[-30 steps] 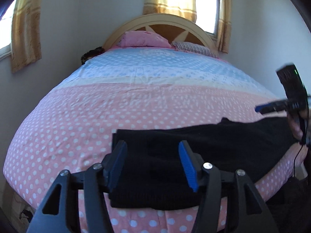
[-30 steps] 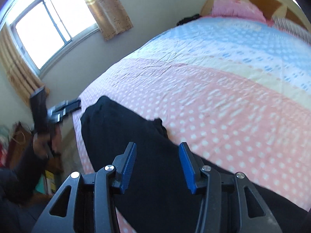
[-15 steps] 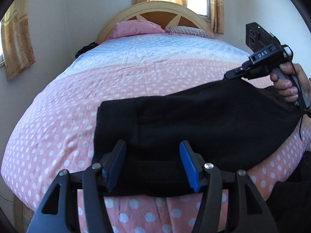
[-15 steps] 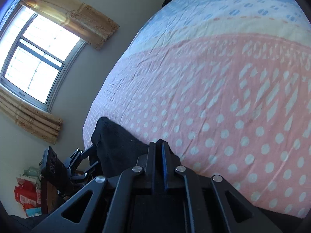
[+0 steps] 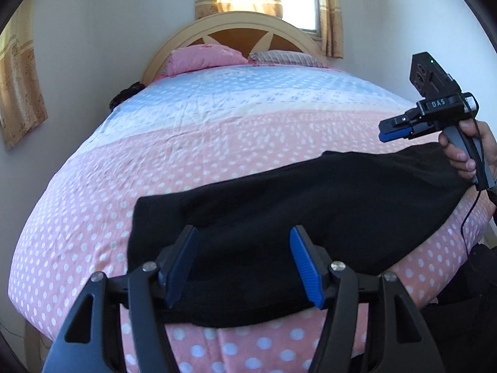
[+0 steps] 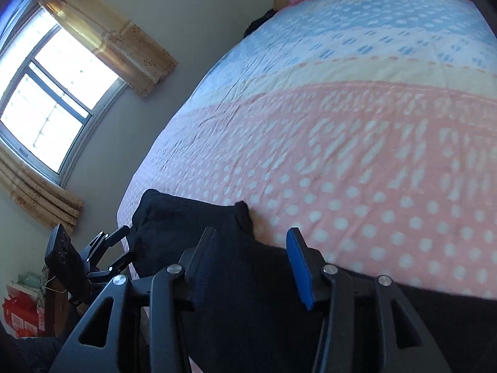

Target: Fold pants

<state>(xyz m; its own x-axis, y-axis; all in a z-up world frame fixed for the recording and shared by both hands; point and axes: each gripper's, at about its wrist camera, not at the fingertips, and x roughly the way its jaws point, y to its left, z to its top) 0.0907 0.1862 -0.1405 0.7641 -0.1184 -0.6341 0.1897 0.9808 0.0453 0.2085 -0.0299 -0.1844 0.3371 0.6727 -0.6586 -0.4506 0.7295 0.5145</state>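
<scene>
Lying flat, black pants (image 5: pixel 279 214) span bed (image 5: pixel 155 161).

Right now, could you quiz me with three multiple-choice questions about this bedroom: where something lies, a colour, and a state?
1. Where do the black pants lie?
A near edge of the bed
B on the pillows
C on the floor
2. What colour are the finger pads?
A red
B blue
C green
3. How is the left gripper?
A shut on cloth
B out of view
C open

A: they lie on the polka-dot bedspread.
B: blue strips line both fingers.
C: a wide gap shows pants between its fingers.
</scene>
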